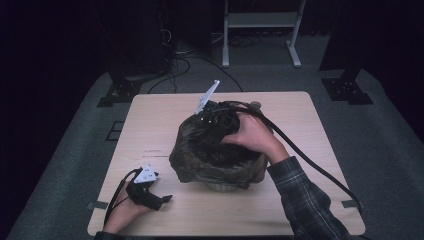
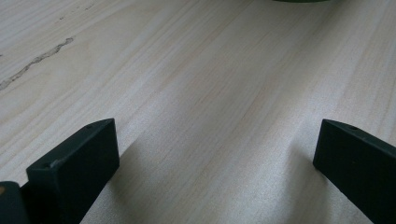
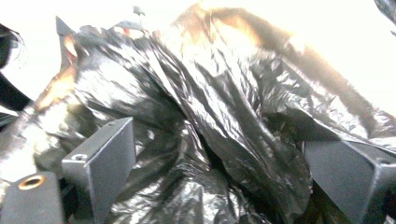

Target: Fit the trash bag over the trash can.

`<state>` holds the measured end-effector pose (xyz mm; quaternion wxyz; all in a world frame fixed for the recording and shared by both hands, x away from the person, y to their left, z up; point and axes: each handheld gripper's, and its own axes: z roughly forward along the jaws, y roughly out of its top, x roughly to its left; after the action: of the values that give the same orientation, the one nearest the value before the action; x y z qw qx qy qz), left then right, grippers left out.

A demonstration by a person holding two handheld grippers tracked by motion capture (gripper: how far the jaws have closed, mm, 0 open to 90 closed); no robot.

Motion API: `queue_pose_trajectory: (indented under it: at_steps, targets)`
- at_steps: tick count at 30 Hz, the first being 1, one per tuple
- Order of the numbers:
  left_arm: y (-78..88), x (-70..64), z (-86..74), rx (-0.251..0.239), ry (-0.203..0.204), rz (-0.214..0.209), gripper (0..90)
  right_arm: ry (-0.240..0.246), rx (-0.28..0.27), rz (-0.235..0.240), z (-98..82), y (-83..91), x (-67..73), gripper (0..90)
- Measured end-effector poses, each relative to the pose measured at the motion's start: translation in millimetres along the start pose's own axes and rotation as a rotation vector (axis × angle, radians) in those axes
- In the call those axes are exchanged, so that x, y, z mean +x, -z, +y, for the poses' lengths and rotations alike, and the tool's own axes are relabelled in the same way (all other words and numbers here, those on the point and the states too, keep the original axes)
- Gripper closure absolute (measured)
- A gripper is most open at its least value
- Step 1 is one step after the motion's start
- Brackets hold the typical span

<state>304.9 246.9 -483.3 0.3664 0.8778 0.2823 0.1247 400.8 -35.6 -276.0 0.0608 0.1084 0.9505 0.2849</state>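
Note:
A crumpled black plastic bag [image 1: 210, 150] sits over a round container whose pale base [image 1: 225, 186] peeks out below it, at the middle of the wooden table [image 1: 300, 200]. My right gripper [image 1: 214, 119] reaches into the top of the bag, with the hand over it. In the right gripper view it [image 3: 219, 140] stands open, with glossy folds of the bag [image 3: 210, 93] lying between and beyond its jaws. My left gripper [image 1: 162, 199] rests low at the table's front left, apart from the bag. It [image 2: 217, 128] is open wide over bare wood.
A thick black cable [image 1: 310, 160] trails from the right gripper across the table's right side. A dark scratch [image 2: 37, 60] marks the wood ahead of the left gripper. A white frame [image 1: 260, 30] and dark stands are on the floor beyond the table.

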Motion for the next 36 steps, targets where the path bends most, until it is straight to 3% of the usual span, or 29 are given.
queue_pose_trajectory:
  at_steps: [3, 8, 12, 23, 25, 27, 28, 30, 34, 36]
  targets:
    - [0.0, -0.6, 0.2, 0.002, -0.001, -0.001, 0.0, 0.016, -0.018, 0.014, 1.3, 4.6, 6.2, 9.5]
    - [0.0, -0.9, 0.2, 0.002, -0.004, -0.003, 0.0, 0.014, 0.084, 0.028, -2.8, -1.1, 14.7, 9.4]
    - [0.0, -1.0, 0.2, 0.002, -0.004, -0.003, 0.0, 0.039, 0.108, 0.017, -9.1, 8.6, 25.1, 9.4]
    - [-0.1, -1.7, 0.3, 0.002, -0.006, -0.002, 0.0, -0.002, 0.055, -0.018, -27.2, 36.8, 23.3, 9.4]
    - [-0.2, -1.8, 0.3, 0.001, -0.005, -0.004, 0.0, 0.012, -0.046, -0.009, -26.7, 43.6, 21.0, 9.5]
    - [-0.2, -1.7, 0.3, 0.002, -0.005, -0.003, 0.0, 0.017, -0.075, -0.006, -23.9, 43.9, 21.1, 9.4]
    - [-0.2, -1.7, 0.3, 0.002, -0.005, -0.004, 0.0, 0.034, -0.107, 0.003, -15.2, 40.3, 20.8, 9.5]
    - [-0.2, -1.8, 0.3, 0.002, -0.006, -0.004, 0.0, 0.038, -0.112, 0.022, -6.6, 31.6, 19.2, 9.4]
    - [-0.1, -2.1, 0.3, 0.001, -0.007, -0.007, 0.0, 0.033, -0.055, 0.064, 6.6, -0.8, 11.4, 9.4]
    - [0.0, -2.1, 0.3, 0.002, -0.009, -0.008, 0.0, 0.020, -0.005, 0.058, 7.6, -17.0, 5.7, 9.4]
